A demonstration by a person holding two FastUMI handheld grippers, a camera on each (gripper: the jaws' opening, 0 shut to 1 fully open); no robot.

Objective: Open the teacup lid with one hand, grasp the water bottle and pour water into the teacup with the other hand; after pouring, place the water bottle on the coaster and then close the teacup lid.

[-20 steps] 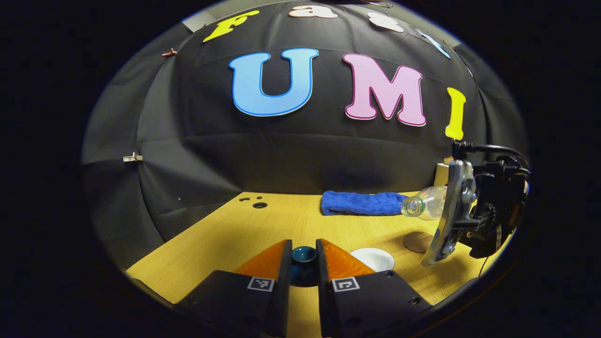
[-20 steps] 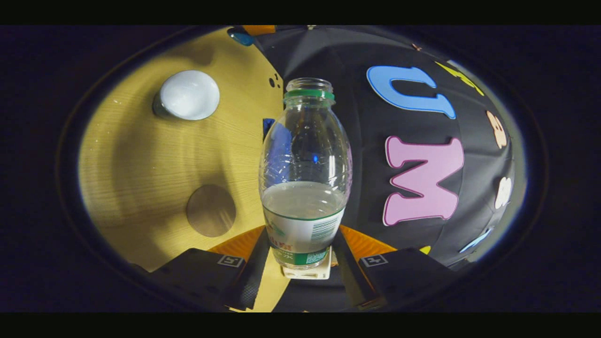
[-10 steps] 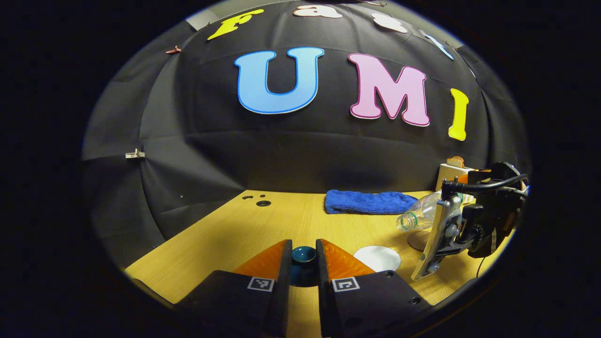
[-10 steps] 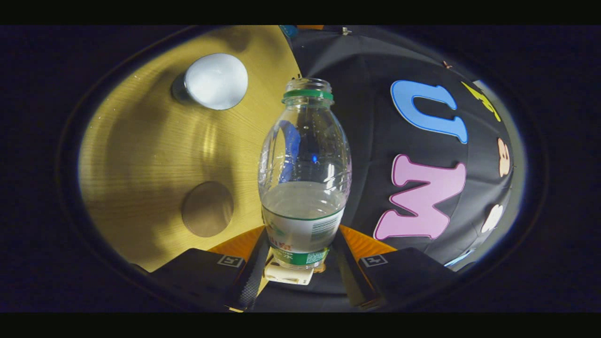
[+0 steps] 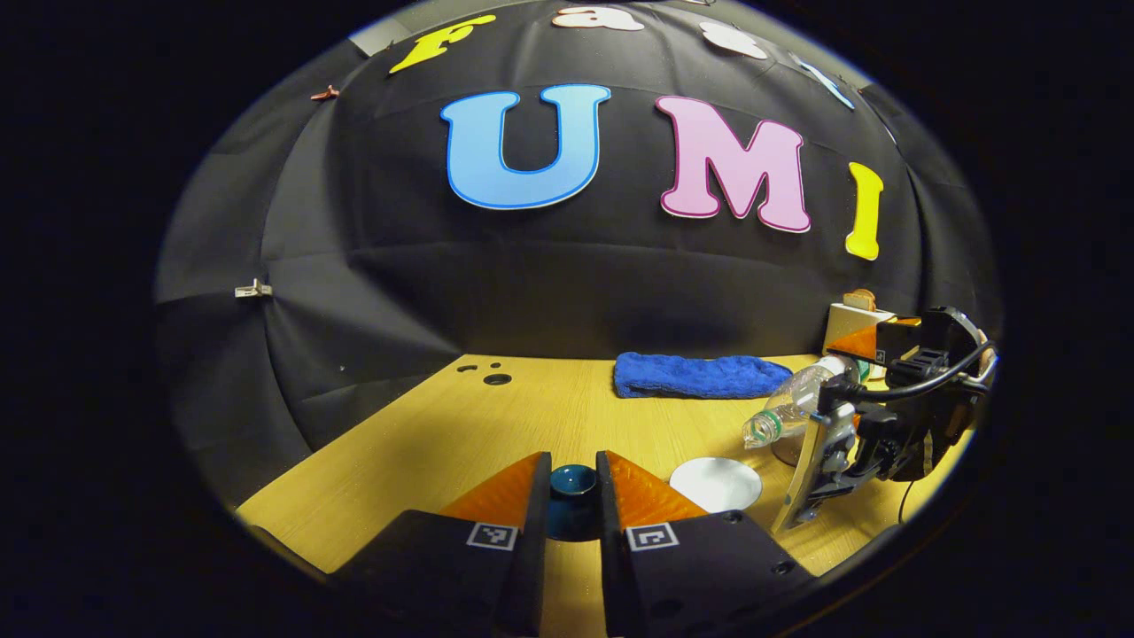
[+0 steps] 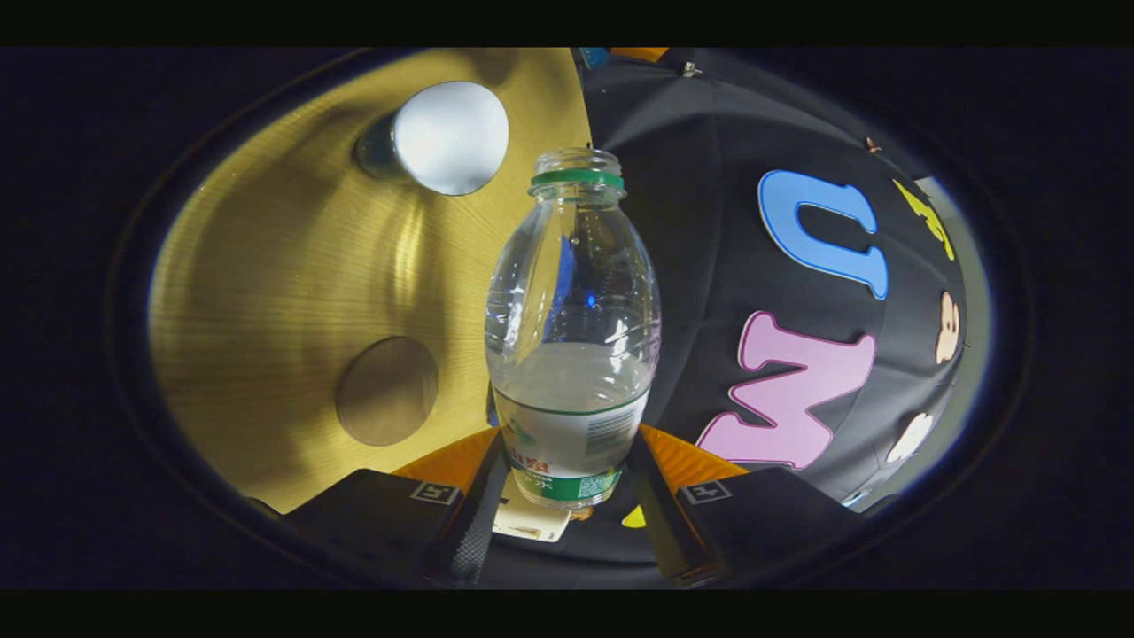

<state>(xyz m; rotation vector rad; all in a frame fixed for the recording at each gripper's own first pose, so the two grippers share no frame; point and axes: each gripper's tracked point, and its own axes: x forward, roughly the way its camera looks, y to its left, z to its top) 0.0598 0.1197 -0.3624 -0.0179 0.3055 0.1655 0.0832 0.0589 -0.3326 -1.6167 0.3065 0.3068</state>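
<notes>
Dim booth, spotlit table point(image 5: 532, 416) (fisheye-warped)

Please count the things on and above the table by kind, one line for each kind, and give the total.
Grippers: 2 (left gripper, right gripper)
Water bottle: 1
Teacup: 1
Teacup lid: 1
Coaster: 1
Blue towel: 1
Small box at the table's back edge: 1
Total: 8

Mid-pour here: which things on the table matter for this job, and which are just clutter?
Job: water bottle in right gripper; teacup lid in left gripper; open teacup; coaster.
Clutter: blue towel; small box at back.
</notes>
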